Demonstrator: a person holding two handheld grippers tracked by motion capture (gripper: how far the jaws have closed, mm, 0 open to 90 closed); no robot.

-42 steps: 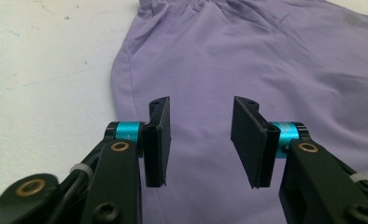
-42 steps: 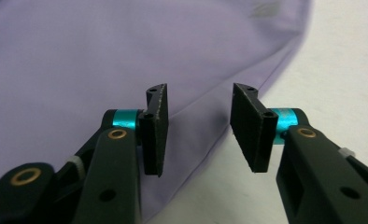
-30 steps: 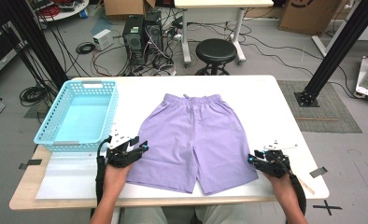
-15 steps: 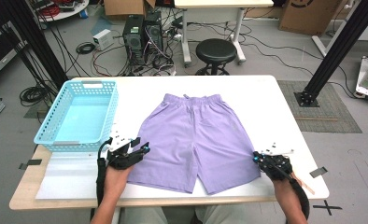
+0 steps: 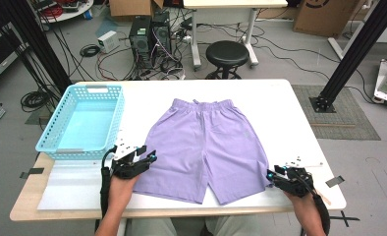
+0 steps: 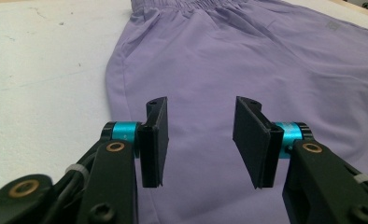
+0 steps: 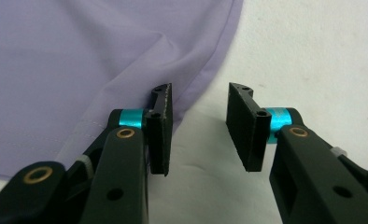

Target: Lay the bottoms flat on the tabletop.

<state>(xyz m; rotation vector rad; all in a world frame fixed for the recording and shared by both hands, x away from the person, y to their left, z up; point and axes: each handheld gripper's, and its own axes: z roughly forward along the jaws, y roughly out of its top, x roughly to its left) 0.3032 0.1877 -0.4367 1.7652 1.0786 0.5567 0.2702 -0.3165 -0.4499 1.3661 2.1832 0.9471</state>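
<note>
White table (image 5: 290,113) with lilac shorts (image 5: 206,147) spread flat mid-table, waistband away from the person. Light blue plastic basket (image 5: 81,123) just left of them. Left gripper (image 5: 145,156) over the left leg's outer edge, jaws parted, only cloth beneath. Right gripper (image 5: 272,173) at the right leg's hem corner, jaws just reopened, gap over bare table beside the hem.

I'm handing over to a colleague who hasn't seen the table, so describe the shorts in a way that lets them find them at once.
On the white table, look to the middle, right of the light blue basket at the left edge. The shorts lie spread flat there, waistband at the far side and both legs toward the person. They are the one lilac cloth item, lying between the two hand-held grippers.
</note>
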